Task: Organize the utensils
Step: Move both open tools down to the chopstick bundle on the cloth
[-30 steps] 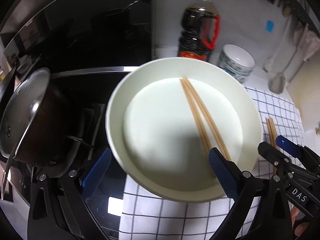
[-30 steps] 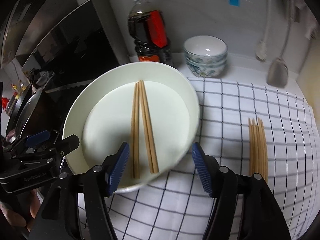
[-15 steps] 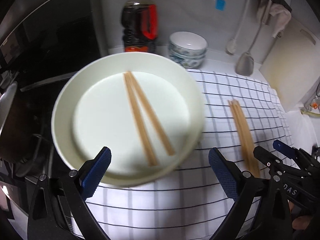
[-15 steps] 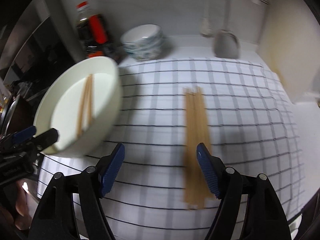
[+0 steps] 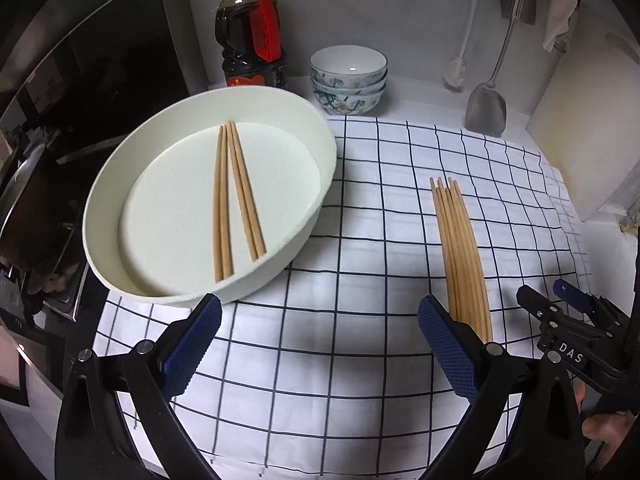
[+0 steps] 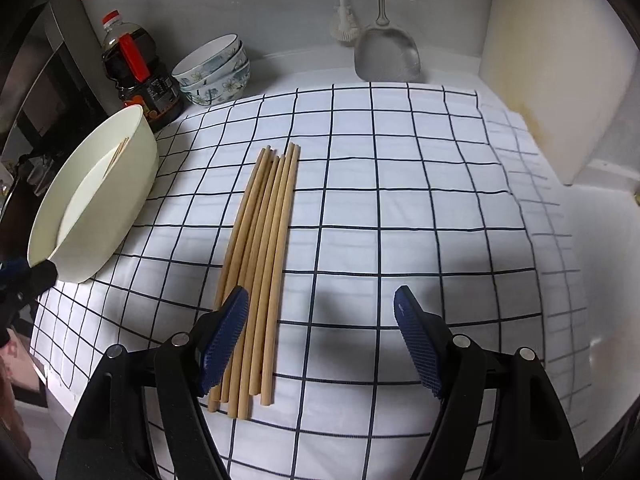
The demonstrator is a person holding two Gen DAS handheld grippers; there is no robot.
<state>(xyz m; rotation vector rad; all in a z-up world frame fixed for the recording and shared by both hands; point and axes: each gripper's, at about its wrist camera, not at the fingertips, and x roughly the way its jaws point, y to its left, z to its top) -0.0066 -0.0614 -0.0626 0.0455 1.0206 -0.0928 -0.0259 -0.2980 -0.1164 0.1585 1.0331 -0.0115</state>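
Chopsticks (image 6: pixel 256 264) beneath wide, empty tongs (image 6: pixel 322 334)

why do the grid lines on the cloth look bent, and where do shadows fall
Left wrist view: fisheye distortion bows the white checked cloth lines outward near the edges; it dims toward the bottom. Right wrist view: same bowing, with dark soft shadows on the cloth ahead of the open right hand-held gripper, beside the loose wooden chopsticks.
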